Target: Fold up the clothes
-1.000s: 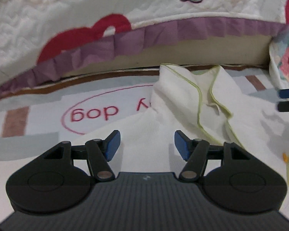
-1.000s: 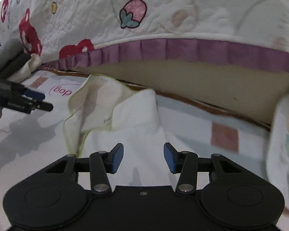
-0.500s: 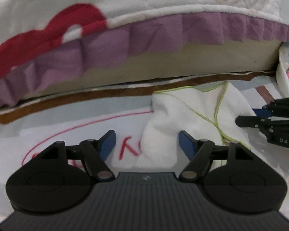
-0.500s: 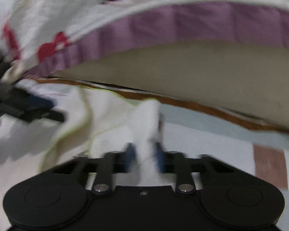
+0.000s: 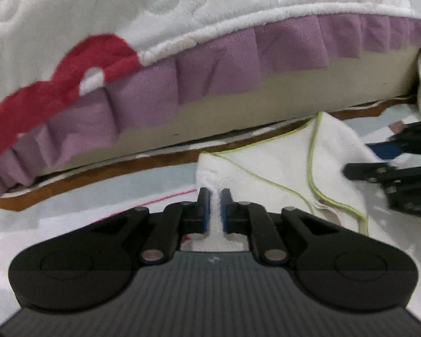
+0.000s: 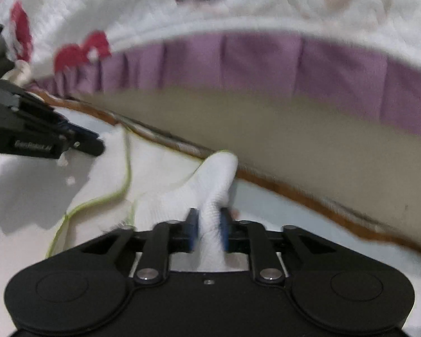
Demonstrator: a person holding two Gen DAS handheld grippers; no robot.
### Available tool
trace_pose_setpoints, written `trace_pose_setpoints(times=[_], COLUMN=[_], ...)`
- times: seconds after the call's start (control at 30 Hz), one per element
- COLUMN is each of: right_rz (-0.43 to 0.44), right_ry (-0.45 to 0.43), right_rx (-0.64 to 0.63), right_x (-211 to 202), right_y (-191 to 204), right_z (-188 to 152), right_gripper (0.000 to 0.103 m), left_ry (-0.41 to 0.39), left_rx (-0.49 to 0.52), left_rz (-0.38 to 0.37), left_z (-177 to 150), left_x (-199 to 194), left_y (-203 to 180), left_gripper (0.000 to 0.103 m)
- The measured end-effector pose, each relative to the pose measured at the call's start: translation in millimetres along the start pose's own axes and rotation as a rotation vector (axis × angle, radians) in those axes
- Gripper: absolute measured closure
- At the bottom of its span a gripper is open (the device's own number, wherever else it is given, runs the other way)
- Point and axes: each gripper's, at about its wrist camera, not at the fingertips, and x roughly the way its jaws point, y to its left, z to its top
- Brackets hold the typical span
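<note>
Cloth, white with green trim, is pinched at two spots: by the left gripper and the right gripper. It is seen rumpled, not flat; no finished fold is shown, so folding is judged under way.

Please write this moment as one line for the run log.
task: fold clothes | left tongs: shut on white garment | right tongs: shut on white garment | garment: on the printed mat
</note>
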Motion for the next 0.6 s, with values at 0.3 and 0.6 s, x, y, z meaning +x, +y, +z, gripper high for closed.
trace_pose_setpoints(times=[0.3, 0.6], right_rz=[0.092, 0.102], right_ry=[-0.038, 0.02], right_rx=[0.271, 0.377], right_x=[-84.8, -178.2], right_y=[-29.0, -17.7], right_z=[-28.5, -89.4], right_gripper=[0.054, 0.054], left_ry=[-0.036, 0.064], left_rx=[-0.086, -0.078], left_rz=[-0.068, -0.101], left_z=[-19.5, -68.8], left_x=[-66.7, -120.5], left_y=[-1.7, -32.0], left_gripper=[0.044, 0.039])
